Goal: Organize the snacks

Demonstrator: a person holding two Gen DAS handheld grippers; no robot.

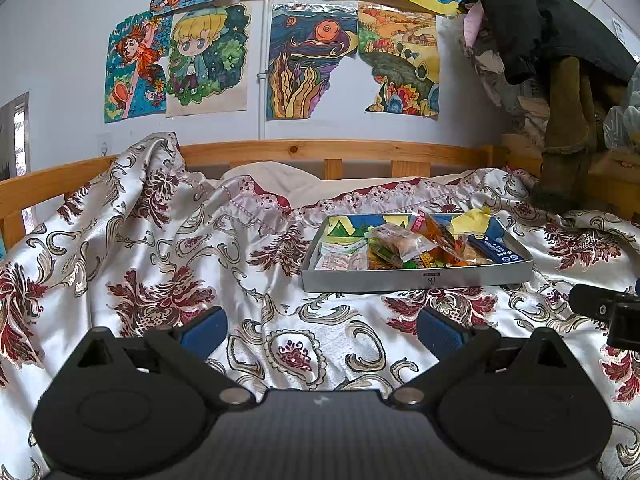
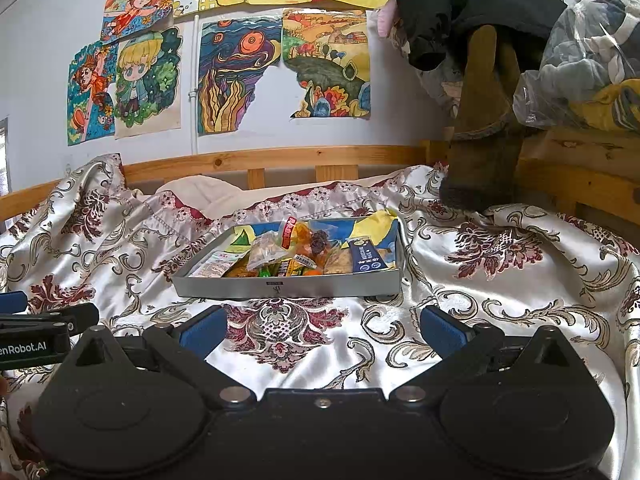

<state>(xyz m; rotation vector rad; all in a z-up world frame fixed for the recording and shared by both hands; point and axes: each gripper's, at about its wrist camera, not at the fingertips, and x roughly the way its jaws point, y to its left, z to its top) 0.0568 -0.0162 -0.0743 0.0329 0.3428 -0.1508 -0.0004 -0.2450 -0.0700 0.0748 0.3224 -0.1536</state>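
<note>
Snacks [image 1: 416, 246] are all piled in a shallow grey tray [image 1: 416, 280] sitting on the bed, on a shiny bedspread [image 1: 120, 248] with dark red floral patterns. Mixed wrappers in there: a clear packet with something beige on top, orange and green bits, a blue packet [image 1: 494, 250] along the right side, white sachets on the left, and some yellow paper poking up at the back corner.

Left hand-held gripper [image 1: 322, 330] hangs low over the bedspread with its blue-padded fingers [image 1: 204, 328] spread wide, nothing between them. From its camera the tray is ahead and a bit to the right, well apart from the fingertips.

Right hand-held gripper [image 2: 322, 330] is the same deal, jaws wide apart and empty, over the bedspread. From its camera the tray [image 2: 288, 286] is pretty much straight ahead and near, just beyond the fingers, with the snacks [image 2: 296, 254] heaped in the middle. You can see the other gripper at the left edge of that view, so the two are side by side.

Behind the tray there's a wooden bed rail [image 1: 320, 148], a wall covered in colourful drawings [image 1: 312, 60], and dark clothes [image 1: 532, 20] hanging at the right.
</note>
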